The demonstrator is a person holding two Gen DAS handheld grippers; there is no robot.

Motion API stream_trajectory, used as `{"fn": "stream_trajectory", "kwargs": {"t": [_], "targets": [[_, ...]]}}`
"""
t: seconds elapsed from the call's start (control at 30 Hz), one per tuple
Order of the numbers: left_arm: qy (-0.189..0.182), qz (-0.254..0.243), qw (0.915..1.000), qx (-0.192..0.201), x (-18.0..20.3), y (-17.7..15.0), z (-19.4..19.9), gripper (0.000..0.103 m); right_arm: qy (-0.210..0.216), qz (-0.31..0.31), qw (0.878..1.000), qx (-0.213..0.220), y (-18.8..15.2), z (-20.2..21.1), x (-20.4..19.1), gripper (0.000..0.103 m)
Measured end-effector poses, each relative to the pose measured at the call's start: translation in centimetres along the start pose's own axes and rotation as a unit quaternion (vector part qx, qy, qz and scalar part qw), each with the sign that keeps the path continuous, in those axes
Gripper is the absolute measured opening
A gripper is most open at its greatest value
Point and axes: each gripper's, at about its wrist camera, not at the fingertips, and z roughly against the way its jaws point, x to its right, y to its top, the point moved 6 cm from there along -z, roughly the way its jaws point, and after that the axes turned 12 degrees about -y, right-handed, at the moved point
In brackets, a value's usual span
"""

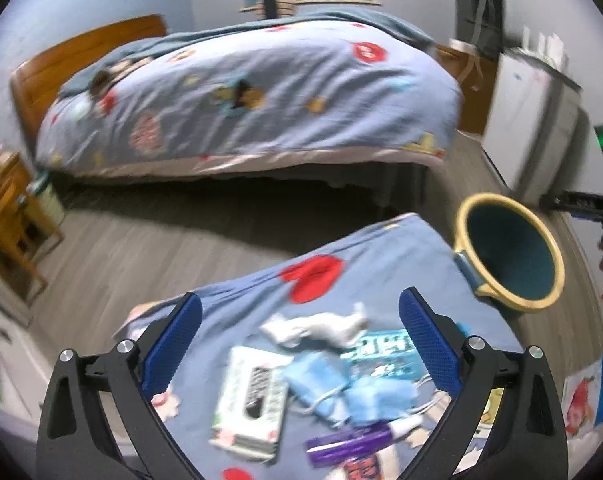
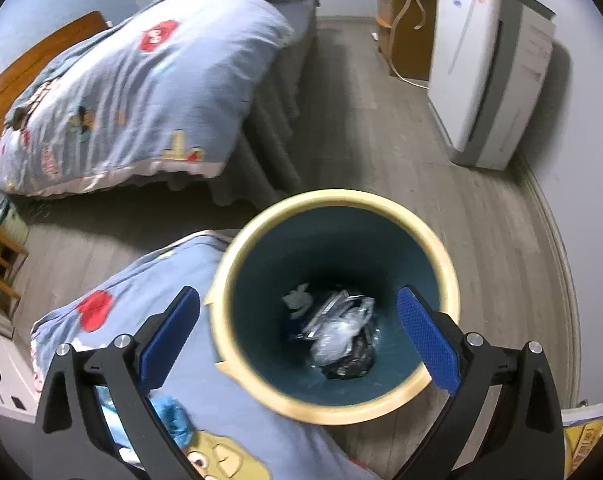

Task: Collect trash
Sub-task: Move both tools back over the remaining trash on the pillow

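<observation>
1. The left gripper (image 1: 299, 342) tilts downward over the near bed (image 1: 381, 256), its jaws spread wide and empty.
2. Between and just below its fingers lies the trash: a crumpled tissue (image 1: 317, 328), a box (image 1: 249, 400), blue masks (image 1: 341, 392) and a purple tube (image 1: 349, 446).
3. The right gripper (image 2: 297, 338) points steeply down over the bin (image 2: 441, 260), jaws wide apart, holding nothing.
4. The bin stands on the floor (image 2: 381, 152) just beside the bed, with wrappers (image 2: 341, 340) at its bottom.

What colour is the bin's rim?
Pale yellow, around a dark teal inside; the bin shows best in the right wrist view.
</observation>
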Motion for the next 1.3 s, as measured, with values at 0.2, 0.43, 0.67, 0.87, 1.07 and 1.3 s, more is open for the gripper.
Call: {"fn": "stream_trajectory", "kwargs": {"t": [0.2, 0.43, 0.67, 0.87, 1.07, 1.3], "targets": [[0.026, 0.027, 0.999, -0.026, -4.5, -3.8, 0.3, 0.098, 0.044, 0.028, 0.999, -0.003, -1.9, 2.7, -4.6, 0.097], [0.034, 0.02, 0.9975, -0.059, -7.1, -6.9, -0.6, 0.098, 0.037, 0.079, 0.996, -0.013, -5.8, 4.7, -9.2, 0.097], [0.014, 0.038, 0.9941, -0.101, -7.4, -9.4, -2.9, 0.098, 0.031, 0.083, 0.995, -0.037, -9.2, 3.6, -12.3, 0.097], [0.028, 0.013, 0.9884, -0.149, -7.5, -12.1, -5.5, 0.098, 0.013, 0.082, 0.995, -0.056, -10.3, 1.2, -13.4, 0.097], [0.031, 0.009, 0.9836, -0.177, -8.0, -13.3, -7.4, 0.098, 0.006, 0.09, 0.992, -0.089, -11.7, -1.5, -13.9, 0.097], [0.011, 0.024, 0.9801, -0.197, -7.8, -14.2, -9.2, 0.098, 0.02, 0.117, 0.986, -0.119, -13.2, -3.5, -15.0, 0.097]]}}
